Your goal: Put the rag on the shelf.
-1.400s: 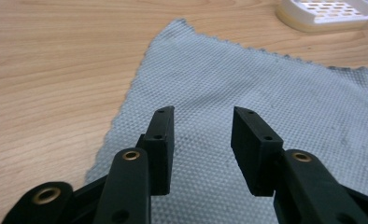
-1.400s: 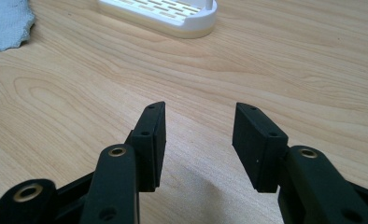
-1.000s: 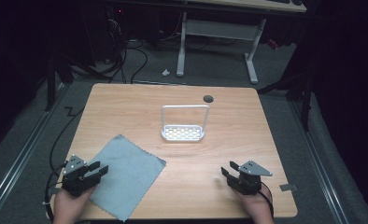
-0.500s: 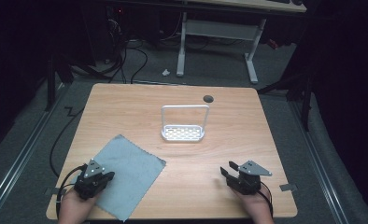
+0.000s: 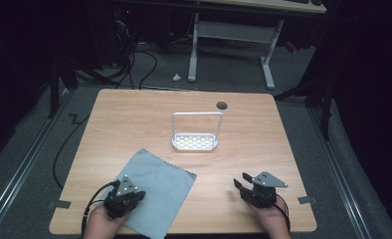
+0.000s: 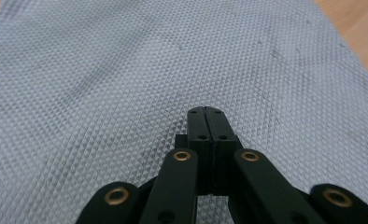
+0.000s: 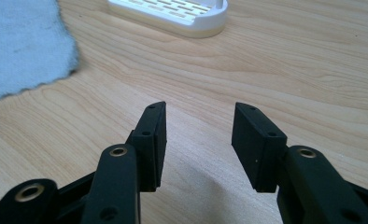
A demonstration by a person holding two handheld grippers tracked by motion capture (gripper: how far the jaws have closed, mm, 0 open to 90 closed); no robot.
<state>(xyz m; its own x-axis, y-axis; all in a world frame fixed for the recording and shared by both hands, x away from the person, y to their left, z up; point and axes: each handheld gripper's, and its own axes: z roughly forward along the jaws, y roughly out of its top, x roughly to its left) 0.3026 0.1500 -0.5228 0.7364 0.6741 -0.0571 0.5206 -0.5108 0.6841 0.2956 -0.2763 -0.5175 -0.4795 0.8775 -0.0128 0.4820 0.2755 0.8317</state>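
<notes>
A grey-blue cloth [image 5: 159, 179] lies flat on the near left of the wooden table [image 5: 134, 119]. My left gripper [image 5: 134, 194] sits over the cloth's near part, its jaws pressed together. In the left gripper view the shut tips [image 6: 205, 112] hover just above the woven cloth [image 6: 126, 70], with no fold seen between them. My right gripper [image 5: 240, 180] rests low at the near right, open over bare wood. In the right gripper view its gripper [image 7: 198, 121] holds nothing, and the cloth's edge [image 7: 18, 46] lies off to the left.
A small white slotted rack [image 5: 196, 142] with a tall wire handle stands mid-table; its base [image 7: 173, 14] shows ahead of the right gripper. A dark round hole [image 5: 222, 105] is near the far edge. Tape marks [image 5: 306, 200] sit at the near corners.
My left gripper has moved right from the table's near left corner onto the cloth. The right gripper has stayed in place and open.
</notes>
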